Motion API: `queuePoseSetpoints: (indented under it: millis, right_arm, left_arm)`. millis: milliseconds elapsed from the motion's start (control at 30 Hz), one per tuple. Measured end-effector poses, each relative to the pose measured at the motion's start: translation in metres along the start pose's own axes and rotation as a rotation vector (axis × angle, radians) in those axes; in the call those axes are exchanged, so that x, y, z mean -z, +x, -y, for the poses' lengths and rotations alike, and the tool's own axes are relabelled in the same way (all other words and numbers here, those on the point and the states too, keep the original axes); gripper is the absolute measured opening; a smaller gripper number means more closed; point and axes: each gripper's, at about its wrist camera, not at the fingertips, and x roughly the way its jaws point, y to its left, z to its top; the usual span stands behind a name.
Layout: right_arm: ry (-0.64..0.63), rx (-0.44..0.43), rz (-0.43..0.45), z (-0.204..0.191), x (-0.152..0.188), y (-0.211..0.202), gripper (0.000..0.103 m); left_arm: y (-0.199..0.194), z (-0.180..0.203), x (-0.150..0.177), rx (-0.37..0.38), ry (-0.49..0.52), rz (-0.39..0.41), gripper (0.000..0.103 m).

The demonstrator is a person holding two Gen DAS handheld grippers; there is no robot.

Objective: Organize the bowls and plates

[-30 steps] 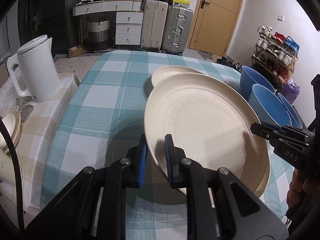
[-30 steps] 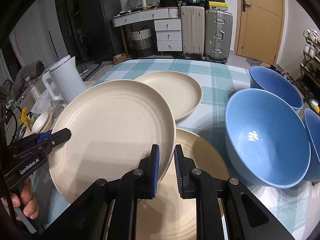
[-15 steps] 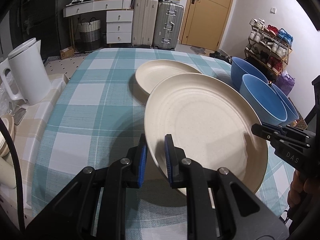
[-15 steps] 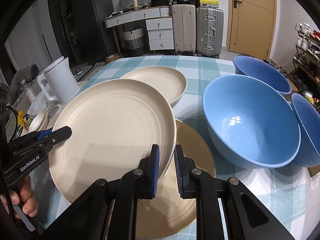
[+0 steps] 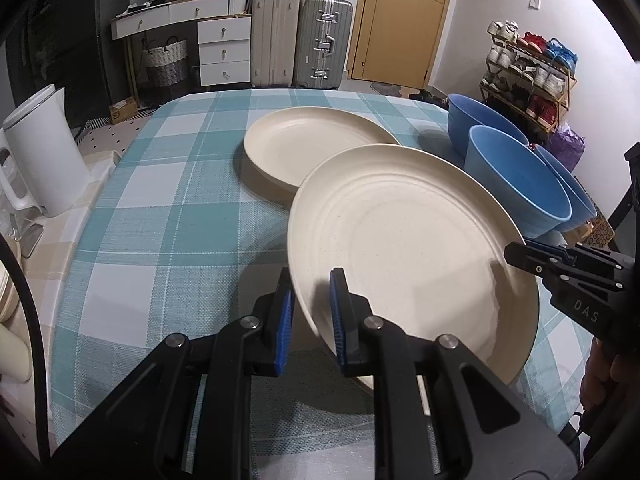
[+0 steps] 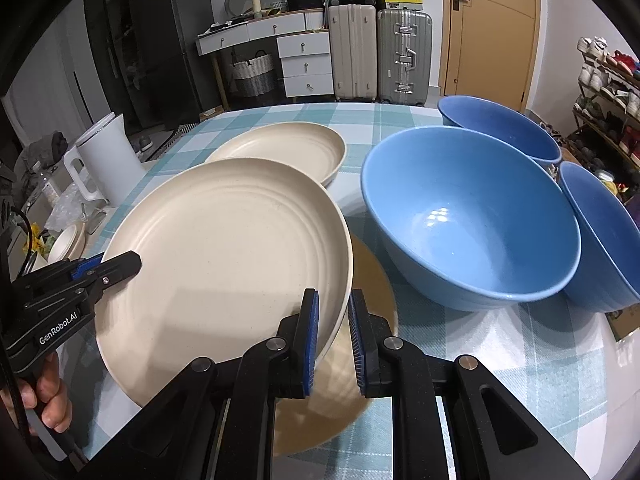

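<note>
Both grippers hold one cream plate [image 5: 408, 248] by opposite rims, lifted and tilted above the checked table. My left gripper [image 5: 310, 312] is shut on its near-left rim. My right gripper [image 6: 334, 324] is shut on the plate [image 6: 224, 260] at its right rim. A second cream plate [image 6: 360, 300] lies on the table under the held one. A third cream plate [image 5: 316, 148] sits farther back and shows in the right wrist view [image 6: 284, 146]. Three blue bowls stand to the right: the nearest [image 6: 472, 216], one behind it [image 6: 500, 128], one at the right edge [image 6: 600, 236].
A white kettle [image 5: 40, 156] stands on a side surface left of the table. The teal checked tablecloth [image 5: 168, 220] covers the table. Suitcases [image 5: 304, 36], a drawer unit and a shoe rack [image 5: 532, 76] stand beyond the table.
The held plate has moved back toward me, with both grippers still on it. More of the far plate and of the plate lying underneath is uncovered.
</note>
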Motion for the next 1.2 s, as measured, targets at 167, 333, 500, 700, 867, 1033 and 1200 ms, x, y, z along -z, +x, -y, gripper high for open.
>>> queuePoseSetpoints:
  millis: [167, 333, 500, 700, 867, 1033, 1200]
  right_arm:
    - [0.003, 0.011, -0.006, 0.004, 0.007, 0.001, 0.016]
    - [0.006, 0.026, -0.013, 0.008, 0.013, 0.002, 0.016]
    - [0.006, 0.038, -0.014, 0.009, 0.017, 0.002, 0.016]
    - [0.004, 0.055, -0.015, 0.011, 0.019, 0.004, 0.016]
    - [0.006, 0.067, -0.021, 0.011, 0.021, 0.006, 0.016]
    - [-0.001, 0.082, -0.020, 0.011, 0.022, 0.007, 0.016]
    - [-0.008, 0.088, -0.015, 0.011, 0.025, 0.007, 0.017]
  left_arm:
    - [0.005, 0.008, 0.003, -0.004, 0.019, -0.013, 0.014]
    - [0.010, 0.014, 0.006, -0.009, 0.040, -0.025, 0.015]
    - [0.016, 0.019, 0.008, -0.018, 0.057, -0.036, 0.015]
    - [0.019, 0.027, 0.011, -0.036, 0.086, -0.045, 0.016]
    - [0.023, 0.034, 0.015, -0.055, 0.112, -0.053, 0.017]
    - [0.024, 0.041, 0.017, -0.089, 0.148, -0.052, 0.019]
    - [0.027, 0.042, 0.020, -0.097, 0.155, -0.072, 0.020]
